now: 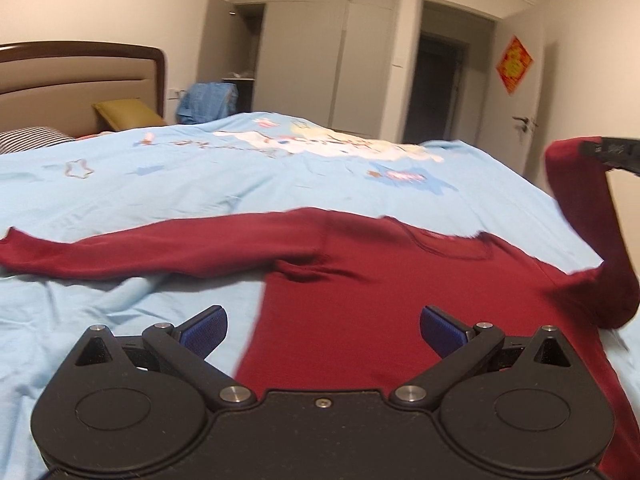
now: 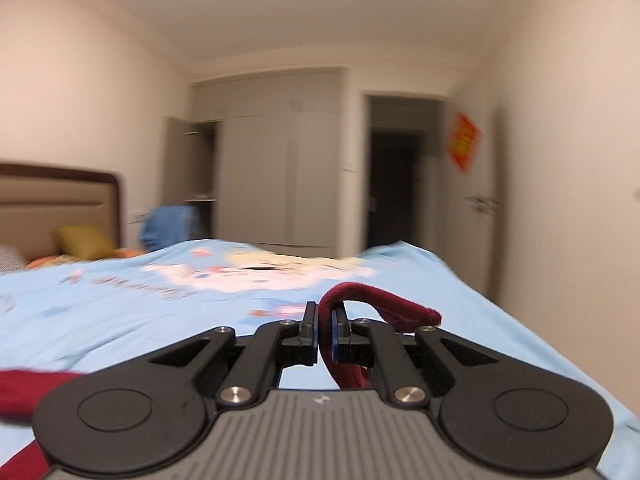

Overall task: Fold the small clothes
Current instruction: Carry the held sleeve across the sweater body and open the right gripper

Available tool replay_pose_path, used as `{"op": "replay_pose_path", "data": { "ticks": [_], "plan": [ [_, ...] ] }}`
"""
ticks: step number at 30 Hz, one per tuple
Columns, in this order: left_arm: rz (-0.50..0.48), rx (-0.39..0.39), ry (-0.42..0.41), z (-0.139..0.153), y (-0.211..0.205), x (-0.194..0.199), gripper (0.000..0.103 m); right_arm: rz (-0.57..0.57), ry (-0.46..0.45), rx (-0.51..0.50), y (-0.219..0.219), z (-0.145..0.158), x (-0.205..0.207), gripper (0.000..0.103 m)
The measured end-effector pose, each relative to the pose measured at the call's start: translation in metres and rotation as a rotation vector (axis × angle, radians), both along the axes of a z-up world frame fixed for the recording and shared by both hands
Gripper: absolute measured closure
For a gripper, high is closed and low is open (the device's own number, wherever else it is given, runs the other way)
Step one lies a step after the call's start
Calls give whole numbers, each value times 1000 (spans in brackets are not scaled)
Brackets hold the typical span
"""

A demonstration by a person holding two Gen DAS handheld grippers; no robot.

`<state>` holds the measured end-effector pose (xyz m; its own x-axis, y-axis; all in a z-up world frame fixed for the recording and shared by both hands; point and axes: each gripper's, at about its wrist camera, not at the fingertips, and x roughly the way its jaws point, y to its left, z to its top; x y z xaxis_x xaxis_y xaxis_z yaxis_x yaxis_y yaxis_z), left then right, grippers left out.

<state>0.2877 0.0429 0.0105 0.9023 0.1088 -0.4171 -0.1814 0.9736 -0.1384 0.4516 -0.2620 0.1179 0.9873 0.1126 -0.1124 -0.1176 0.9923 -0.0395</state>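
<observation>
The left tongs' (image 1: 323, 334) black body is covering the red top's (image 1: 400, 288) hem, and the frame's right edge is cutting off the right tongs (image 1: 612, 151) holding the lifted sleeve. In the right wrist view, motion is blurring the bedspread's (image 2: 120, 320) print, and the red door hanging (image 2: 464, 145) is smearing too much to read.

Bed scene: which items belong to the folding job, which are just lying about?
Job:
- dark red long-sleeved top, spread on the light blue quilt
- right hand-held gripper, shut on the top's sleeve cuff, lifted
- left hand-held gripper, open over the top's body

Lying about:
- yellow pillow
- striped pillow
- blue cloth beside the wardrobe
</observation>
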Motion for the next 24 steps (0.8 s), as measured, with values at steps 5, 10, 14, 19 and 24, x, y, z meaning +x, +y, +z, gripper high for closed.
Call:
{"op": "replay_pose_path", "data": {
  "ticks": [5,10,14,19,24],
  "plan": [
    [67,-8,-2,-2,20,-9,1,160,2,-211,85,-22,-18,96],
    [107,-27,11,-6,35,-14,1,317,17,-593,154,-70,-38,96],
    [124,-38,20,-10,41,-15,1,429,44,-846,186,-108,-59,96],
    [127,-36,28,-14,41,-15,1,501,77,-875,178,-112,-81,71],
    [113,-33,32,-17,36,-8,1,448,116,-739,132,-100,-104,36]
  ]
}}
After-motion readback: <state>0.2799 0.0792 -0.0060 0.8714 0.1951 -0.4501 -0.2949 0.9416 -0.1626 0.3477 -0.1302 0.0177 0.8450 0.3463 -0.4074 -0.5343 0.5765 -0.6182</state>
